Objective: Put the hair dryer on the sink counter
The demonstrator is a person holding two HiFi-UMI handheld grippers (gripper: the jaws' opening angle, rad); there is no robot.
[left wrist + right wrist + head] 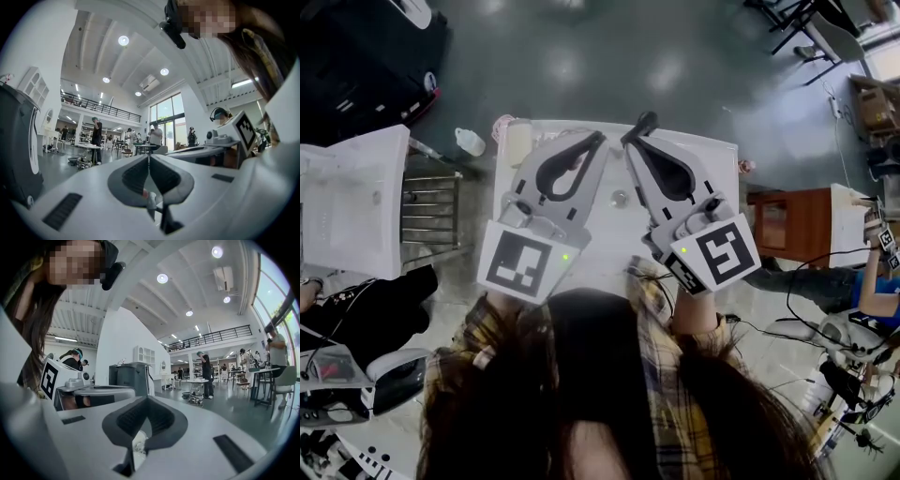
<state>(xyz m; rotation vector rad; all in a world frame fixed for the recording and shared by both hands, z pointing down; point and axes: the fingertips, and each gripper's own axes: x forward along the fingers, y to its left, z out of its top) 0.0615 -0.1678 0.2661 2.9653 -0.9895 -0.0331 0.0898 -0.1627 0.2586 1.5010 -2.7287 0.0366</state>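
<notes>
Two claws held side by side over the person's chest, left claw (598, 141) and right claw (643, 122), each pinched together with nothing in it. Sink counter (712, 159) lies under their tips. I can't make out the hair dryer. Bottle (470, 142) sits on the floor off left.

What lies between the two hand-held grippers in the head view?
Only white tabletop with one small round grey fitting on it, seen in the head view.
</notes>
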